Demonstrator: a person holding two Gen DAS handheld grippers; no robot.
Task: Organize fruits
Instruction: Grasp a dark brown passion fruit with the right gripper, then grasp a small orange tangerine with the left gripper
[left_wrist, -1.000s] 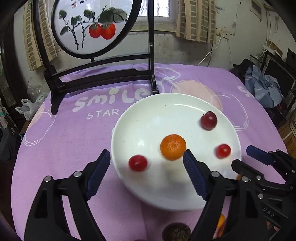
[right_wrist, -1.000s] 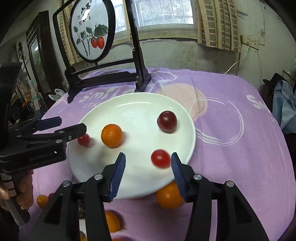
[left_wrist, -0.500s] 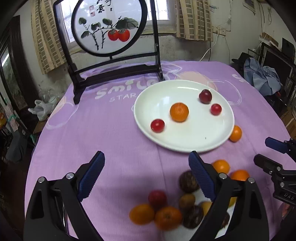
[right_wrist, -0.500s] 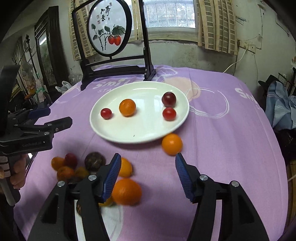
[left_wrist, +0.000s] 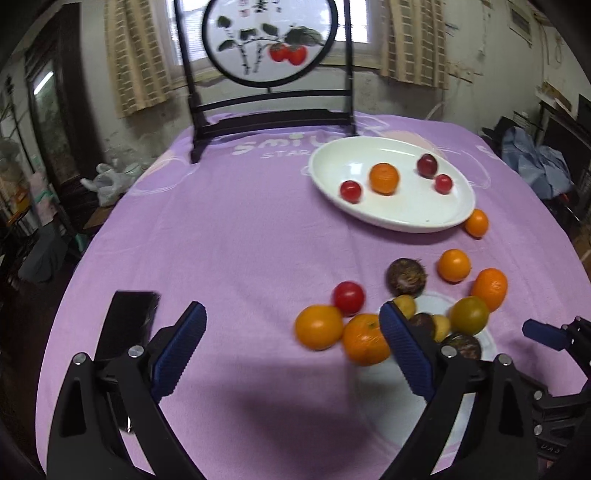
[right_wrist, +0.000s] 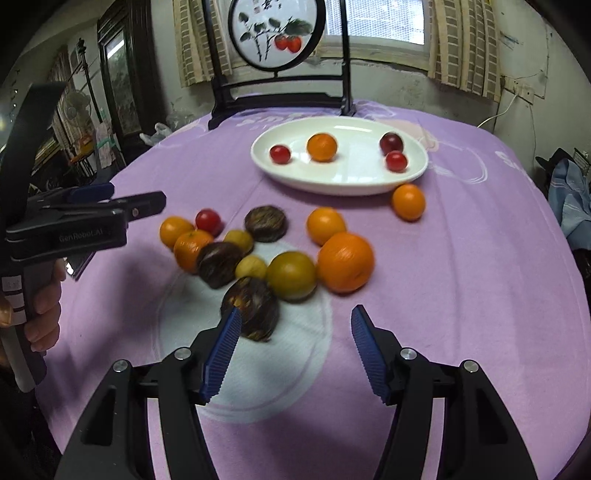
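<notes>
Both the left gripper (left_wrist: 291, 350) and right gripper (right_wrist: 293, 350) gape empty above the purple cloth (left_wrist: 229, 236). Ahead of them sit twelve loose fruits (right_wrist: 291, 275); beyond, the white plate (right_wrist: 340, 181) holds four, bare cloth between.

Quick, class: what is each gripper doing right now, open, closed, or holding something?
Left gripper: open, holding nothing, above the purple cloth beside the loose fruit.
Right gripper: open, holding nothing, fingers spread just short of the fruit pile.
</notes>
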